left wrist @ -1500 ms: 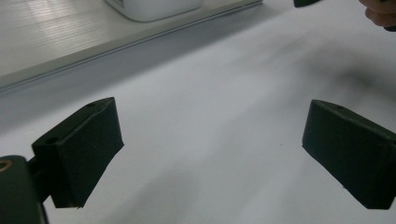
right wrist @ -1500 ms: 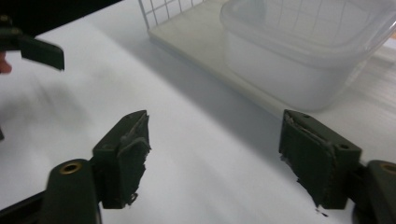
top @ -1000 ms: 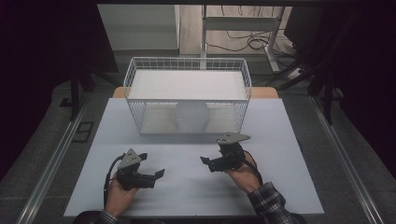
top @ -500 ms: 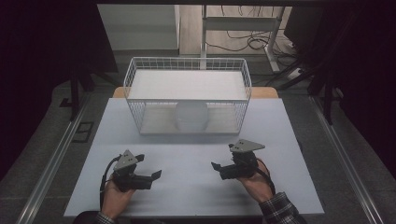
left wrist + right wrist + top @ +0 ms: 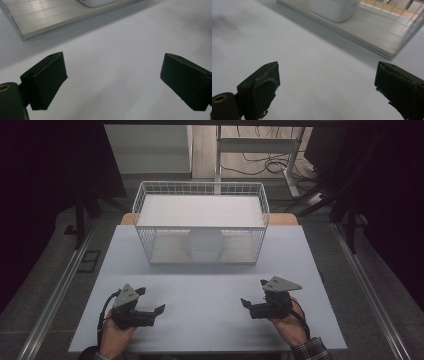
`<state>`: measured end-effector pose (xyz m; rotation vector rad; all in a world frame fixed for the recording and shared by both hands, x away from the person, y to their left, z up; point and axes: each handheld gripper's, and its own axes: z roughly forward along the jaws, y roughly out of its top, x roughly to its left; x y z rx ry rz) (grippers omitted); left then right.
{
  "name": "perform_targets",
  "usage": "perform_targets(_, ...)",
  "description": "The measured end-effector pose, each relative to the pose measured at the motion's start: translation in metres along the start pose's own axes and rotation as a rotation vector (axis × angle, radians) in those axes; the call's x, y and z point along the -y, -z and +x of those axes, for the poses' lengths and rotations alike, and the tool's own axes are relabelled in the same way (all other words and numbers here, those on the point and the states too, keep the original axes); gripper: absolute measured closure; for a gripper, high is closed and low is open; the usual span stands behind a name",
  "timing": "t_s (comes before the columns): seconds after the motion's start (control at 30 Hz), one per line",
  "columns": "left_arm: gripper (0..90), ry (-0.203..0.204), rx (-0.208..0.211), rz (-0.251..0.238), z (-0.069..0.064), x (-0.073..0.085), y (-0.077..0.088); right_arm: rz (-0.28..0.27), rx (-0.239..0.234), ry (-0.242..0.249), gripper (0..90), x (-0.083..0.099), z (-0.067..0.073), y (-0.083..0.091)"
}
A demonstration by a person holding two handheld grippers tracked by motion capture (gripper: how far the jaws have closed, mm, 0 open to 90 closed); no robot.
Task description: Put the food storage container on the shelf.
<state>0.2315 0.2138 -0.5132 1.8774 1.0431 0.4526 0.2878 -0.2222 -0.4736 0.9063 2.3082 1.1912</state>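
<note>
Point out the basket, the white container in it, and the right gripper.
basket point(image 5: 200, 188), high view, far rim wire.
container point(image 5: 204, 245), high view, middle of its front face.
right gripper point(image 5: 253, 294), high view, midway between its open fingertips.

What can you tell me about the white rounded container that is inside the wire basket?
The white rounded container looks like smooth matte plastic, box-shaped with soft corners. It stands upright on the pale floor of the white wire basket, near the middle of the front wall, seen through the mesh in the high view. The right gripper view shows its lower body resting on that floor. No lid seam can be made out. Nothing else touches it; both grippers are apart from it.
</note>
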Motion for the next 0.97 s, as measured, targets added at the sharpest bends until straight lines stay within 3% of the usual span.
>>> perform_targets(0.37,5.6,0.025,-0.011,-0.006,0.003,0.010,0.011,0.034,0.076,-0.036,0.6,0.023,-0.006,0.016)
perform_targets(0.77,4.7,0.032,-0.005,0.052,0.004,0.017,0.007,0.130,0.076,-0.089,0.0,0.050,-0.004,0.020)
perform_targets(0.97,4.5,0.038,-0.008,0.087,0.005,0.019,0.003,0.186,0.065,-0.090,0.0,0.055,-0.003,0.017)
